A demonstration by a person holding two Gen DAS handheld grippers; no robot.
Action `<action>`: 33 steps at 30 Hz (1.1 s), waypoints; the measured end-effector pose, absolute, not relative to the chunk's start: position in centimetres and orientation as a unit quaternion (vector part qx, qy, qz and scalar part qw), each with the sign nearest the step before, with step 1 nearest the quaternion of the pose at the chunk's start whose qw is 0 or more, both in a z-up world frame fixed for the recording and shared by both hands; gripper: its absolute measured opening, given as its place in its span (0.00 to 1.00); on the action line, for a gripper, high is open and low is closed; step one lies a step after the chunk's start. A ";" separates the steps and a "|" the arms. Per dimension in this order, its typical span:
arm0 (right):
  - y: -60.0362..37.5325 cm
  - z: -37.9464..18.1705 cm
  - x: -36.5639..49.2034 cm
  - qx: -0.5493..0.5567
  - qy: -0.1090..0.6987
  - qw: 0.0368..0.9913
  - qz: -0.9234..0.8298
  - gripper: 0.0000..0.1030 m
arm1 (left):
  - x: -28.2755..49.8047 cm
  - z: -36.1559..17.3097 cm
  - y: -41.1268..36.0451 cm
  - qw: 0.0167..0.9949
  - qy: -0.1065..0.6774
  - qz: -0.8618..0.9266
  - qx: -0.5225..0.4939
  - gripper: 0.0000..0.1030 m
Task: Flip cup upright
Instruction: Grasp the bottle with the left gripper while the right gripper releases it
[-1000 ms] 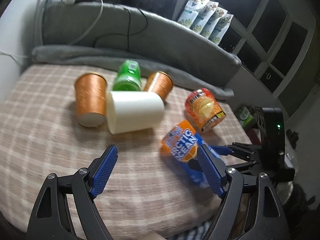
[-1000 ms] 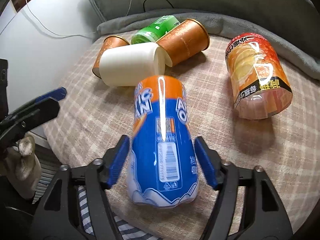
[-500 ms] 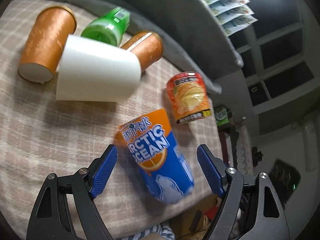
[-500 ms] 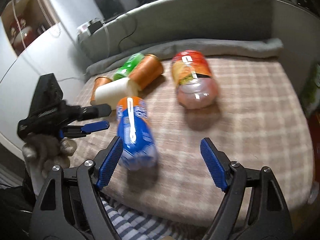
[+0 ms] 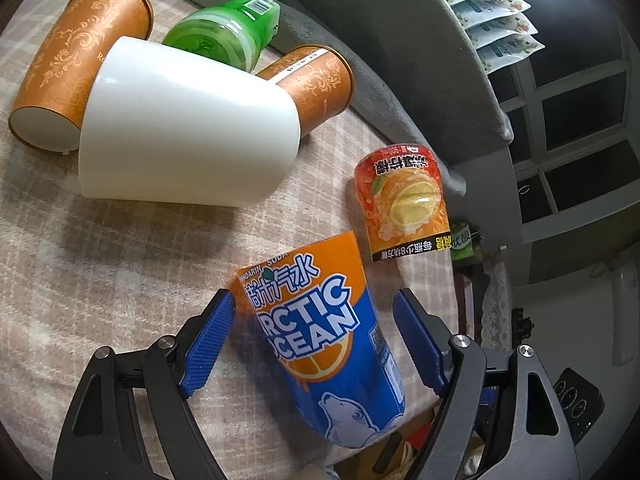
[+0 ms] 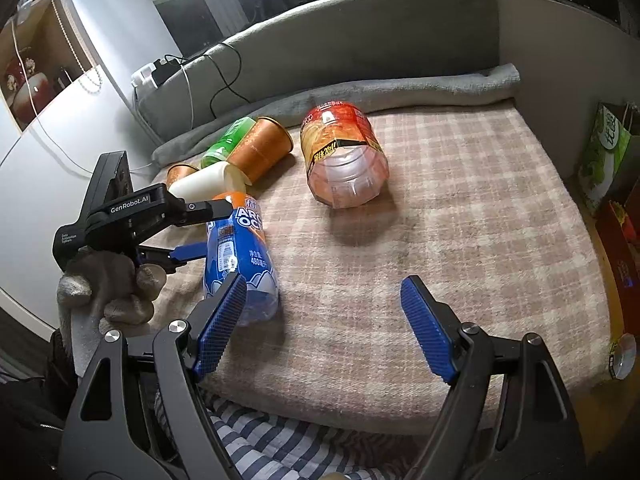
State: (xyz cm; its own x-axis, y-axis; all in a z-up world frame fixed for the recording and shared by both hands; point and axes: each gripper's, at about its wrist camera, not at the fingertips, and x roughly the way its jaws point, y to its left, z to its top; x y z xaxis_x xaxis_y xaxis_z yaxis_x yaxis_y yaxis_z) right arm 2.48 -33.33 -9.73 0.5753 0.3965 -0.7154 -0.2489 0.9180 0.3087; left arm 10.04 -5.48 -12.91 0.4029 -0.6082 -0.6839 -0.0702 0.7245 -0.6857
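Observation:
A blue and orange "Arctic Ocean" cup [image 5: 320, 332] lies on its side on the plaid blanket [image 5: 100, 264] near the front edge. My left gripper [image 5: 316, 340] is open with its fingers on either side of this cup, not touching it. The same cup shows in the right wrist view [image 6: 240, 248] with the left gripper [image 6: 200, 232] around it. My right gripper [image 6: 324, 324] is open and empty, to the right of the cup over bare blanket.
A white cup [image 5: 188, 128], two copper cups [image 5: 76, 60] [image 5: 316, 80], a green cup [image 5: 224, 32] and a red-orange cup [image 5: 404, 200] lie on their sides further back. A grey padded backrest [image 6: 360, 40] borders the far side. The blanket's front edge [image 6: 360, 420] is close.
My left gripper has moved right and forward until its fingers straddle the Arctic Ocean cup. My right gripper has pulled back and away to the right of that cup.

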 end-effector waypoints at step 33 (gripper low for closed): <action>-33.3 -9.1 2.1 0.051 0.404 0.902 0.147 0.80 | 9.6 -10.9 -6.3 0.806 0.483 -0.181 -0.289 0.64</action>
State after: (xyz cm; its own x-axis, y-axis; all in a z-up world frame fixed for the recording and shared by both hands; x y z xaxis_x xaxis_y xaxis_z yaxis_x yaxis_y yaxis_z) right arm 2.05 -33.31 -9.11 0.6308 0.3062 -0.7130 -0.2246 0.9516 0.2099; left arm 9.65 -6.28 -10.93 0.4669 -0.5719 -0.6745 0.0129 0.7670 -0.6415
